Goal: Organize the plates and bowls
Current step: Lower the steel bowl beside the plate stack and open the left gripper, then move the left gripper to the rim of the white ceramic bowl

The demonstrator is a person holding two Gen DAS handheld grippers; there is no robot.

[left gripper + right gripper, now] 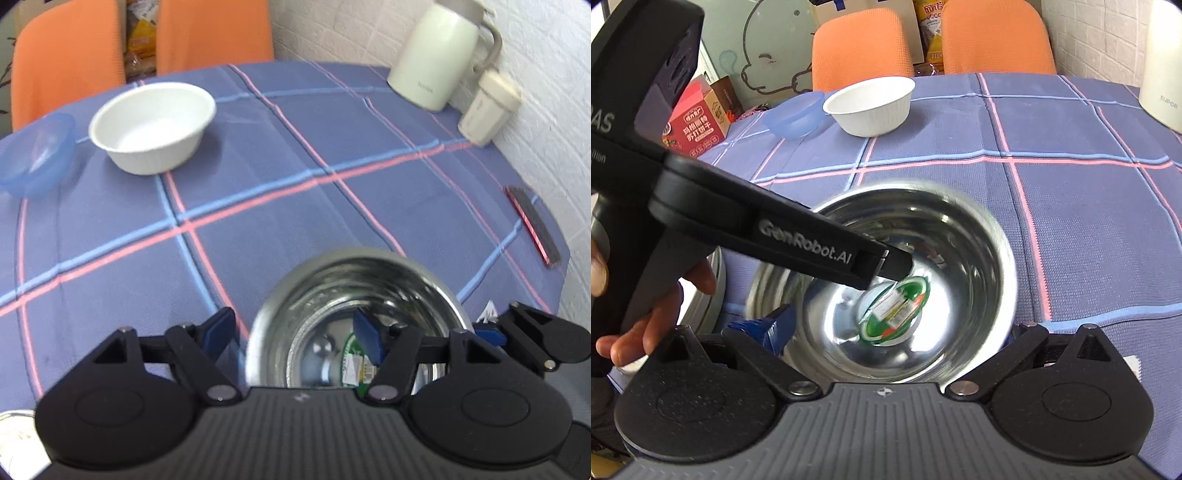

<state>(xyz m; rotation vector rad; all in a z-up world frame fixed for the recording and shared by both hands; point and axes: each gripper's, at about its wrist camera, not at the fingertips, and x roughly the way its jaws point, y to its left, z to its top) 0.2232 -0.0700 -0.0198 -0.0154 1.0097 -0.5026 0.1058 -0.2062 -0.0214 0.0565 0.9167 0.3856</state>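
Note:
A shiny steel bowl (354, 288) with a green sticker (897, 314) on its bottom stands on the checked tablecloth, close in front of both grippers. My left gripper (291, 330) is open and straddles the bowl's near rim. One blue pad (218, 328) is outside the bowl and the other is inside, and neither presses on the rim. My right gripper (897, 332) has the bowl (908, 258) between wide jaws. Its left pad (764, 328) lies by the bowl's wall, its right pad is hidden, and contact does not show. A white bowl (153, 125) and a blue translucent bowl (37, 155) stand at the far left.
A cream jug (436, 55), a small cream cup (487, 110) and a red-edged phone (533, 225) lie along the brick wall on the right. Two orange chairs (860, 48) stand behind the table. Steel rims (705, 295) show by the person's hand (646, 321), and a red box (698, 122) is at far left.

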